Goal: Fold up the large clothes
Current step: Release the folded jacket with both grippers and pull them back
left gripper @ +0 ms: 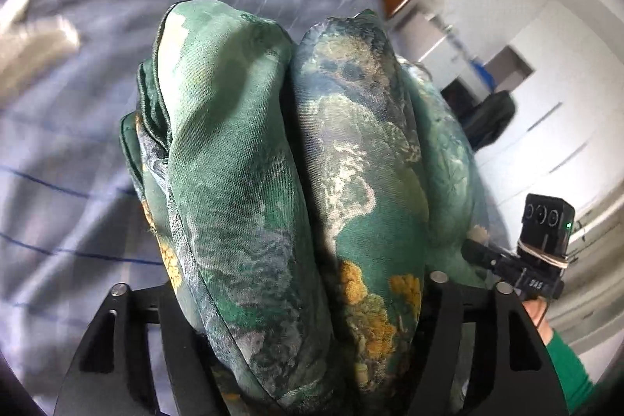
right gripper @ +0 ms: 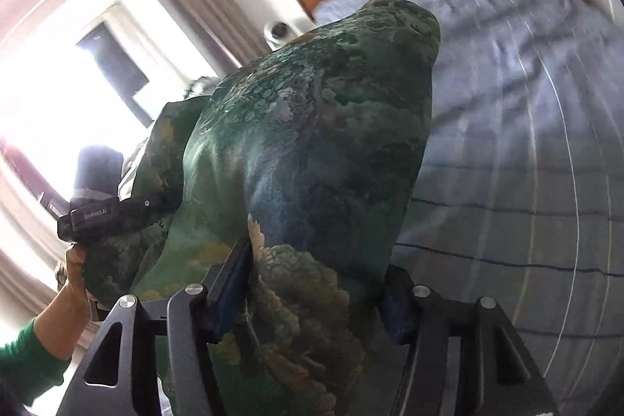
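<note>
Left wrist view shows the pale blue striped bedsheet (left gripper: 70,143) beneath everything, then the green floral satin garment (left gripper: 280,158) bunched above it — soft, light and, I judge, slippery, so best gripped through doubled layers near an edge. Left gripper (left gripper: 304,318) clamps its thick folds; right gripper (right gripper: 312,299) likewise pinches the cloth.

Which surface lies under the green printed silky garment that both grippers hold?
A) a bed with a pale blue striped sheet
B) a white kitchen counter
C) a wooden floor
A: behind the green printed silky garment stretches the pale blue striped sheet, seen also from the right wrist.
</note>
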Tool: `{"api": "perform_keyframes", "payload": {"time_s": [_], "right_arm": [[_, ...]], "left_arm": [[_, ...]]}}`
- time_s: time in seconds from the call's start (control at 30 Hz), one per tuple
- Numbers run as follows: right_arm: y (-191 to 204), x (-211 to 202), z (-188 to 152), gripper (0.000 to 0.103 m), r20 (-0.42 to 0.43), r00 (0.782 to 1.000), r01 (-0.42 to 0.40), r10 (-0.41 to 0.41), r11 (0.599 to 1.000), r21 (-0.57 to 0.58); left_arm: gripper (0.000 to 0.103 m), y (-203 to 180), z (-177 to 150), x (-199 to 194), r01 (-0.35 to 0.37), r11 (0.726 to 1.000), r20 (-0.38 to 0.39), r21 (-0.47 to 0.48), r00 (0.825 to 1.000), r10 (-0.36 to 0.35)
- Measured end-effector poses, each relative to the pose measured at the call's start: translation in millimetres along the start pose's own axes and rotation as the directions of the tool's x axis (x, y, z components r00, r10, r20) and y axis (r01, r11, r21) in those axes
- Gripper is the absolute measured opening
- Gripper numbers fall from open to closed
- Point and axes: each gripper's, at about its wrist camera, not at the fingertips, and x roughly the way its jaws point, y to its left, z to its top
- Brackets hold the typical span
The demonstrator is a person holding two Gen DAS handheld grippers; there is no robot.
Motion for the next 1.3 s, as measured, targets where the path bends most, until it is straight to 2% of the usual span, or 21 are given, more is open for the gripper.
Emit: {"api": "perform_keyframes", "payload": {"time_s": [0.03,0.1,0.17,0.23,0.33,0.4,0.47,0.5,0.53,0.6,0.67,0.73,0.77,0.83,0.87,0.9,0.93,1.03,1.17,1.23,1.3], "right_arm": [[-19,13,-4,0.062,-0.044,0.999,0.009,-0.007,0.999,0.051],[-47,28,-15,0.07,-0.075,0.997,-0.001,0.013,0.987,0.162],[-58,25,-21,0.084,-0.041,0.997,-0.058,0.07,0.969,0.238],[-57,15,-25,0.087,-0.031,0.997,-0.059,0.071,0.96,0.274],[-41,-17,-27,0.088,0.005,1.0,0.02,-0.022,0.976,0.218],[-17,-46,-32,0.092,0.041,0.99,0.129,-0.135,0.984,0.127],[17,-77,-41,0.1,0.097,0.955,0.281,-0.281,0.96,0.021],[36,-92,-48,0.1,0.141,0.926,0.359,-0.352,0.933,-0.03],[56,-107,-56,0.1,0.189,0.891,0.43,-0.412,0.9,-0.069],[86,-131,-65,0.1,0.275,0.824,0.541,-0.495,0.832,-0.124],[121,-154,-82,0.1,0.344,0.758,0.629,-0.555,0.762,-0.156],[135,-167,-88,0.1,0.389,0.697,0.695,-0.603,0.702,-0.156],[137,-170,-90,0.1,0.396,0.677,0.714,-0.621,0.684,-0.148],[142,-177,-94,0.1,0.388,0.636,0.754,-0.667,0.644,-0.129],[145,-181,-99,0.1,0.394,0.624,0.765,-0.675,0.631,-0.131],[149,-186,-106,0.1,0.402,0.62,0.768,-0.673,0.625,-0.138],[153,-188,-112,0.1,0.405,0.62,0.77,-0.672,0.622,-0.145],[155,-199,-129,0.1,0.394,0.615,0.775,-0.683,0.616,-0.143],[152,-213,-143,0.1,0.383,0.627,0.761,-0.678,0.639,-0.114],[152,-221,-150,0.1,0.392,0.627,0.755,-0.673,0.649,-0.093],[152,-231,-157,0.1,0.414,0.629,0.742,-0.658,0.667,-0.069]], "left_arm": [[0.088,7,-1,13,-0.021,1.0,-0.016,-0.014,1.0,0.021],[0.097,20,-7,26,0.008,0.999,-0.008,-0.044,1.0,-0.009],[0.099,23,-8,18,0.048,0.997,0.004,-0.065,0.999,-0.048],[0.098,25,-13,-6,0.032,0.998,0.016,-0.046,0.999,-0.032],[0.097,6,-23,-55,-0.057,0.995,0.084,0.08,0.995,0.05],[0.098,-18,-44,-93,-0.192,0.963,0.175,0.187,0.971,0.16],[0.101,-38,-60,-115,-0.292,0.926,0.244,0.241,0.941,0.233],[0.102,-56,-78,-130,-0.357,0.895,0.297,0.266,0.914,0.276],[0.102,-65,-89,-142,-0.393,0.876,0.333,0.278,0.895,0.296],[0.102,-91,-112,-156,-0.478,0.829,0.435,0.289,0.837,0.332],[0.103,-121,-139,-166,-0.554,0.787,0.541,0.271,0.764,0.352],[0.103,-140,-160,-170,-0.579,0.777,0.585,0.245,0.728,0.358],[0.103,-149,-170,-169,-0.576,0.782,0.591,0.237,0.725,0.354],[0.103,-161,-181,-164,-0.559,0.793,0.568,0.243,0.744,0.35],[0.103,-166,-187,-161,-0.556,0.797,0.567,0.236,0.745,0.352],[0.103,-172,-196,-159,-0.557,0.801,0.574,0.218,0.737,0.356],[0.103,-176,-201,-159,-0.558,0.804,0.574,0.204,0.734,0.364],[0.103,-185,-213,-156,-0.545,0.82,0.542,0.175,0.749,0.382],[0.103,-194,-218,-163,-0.469,0.869,0.514,0.158,0.79,0.333],[0.103,-205,-226,-164,-0.482,0.862,0.518,0.157,0.783,0.343],[0.103,-213,-229,-163,-0.521,0.837,0.524,0.164,0.765,0.374]]}}
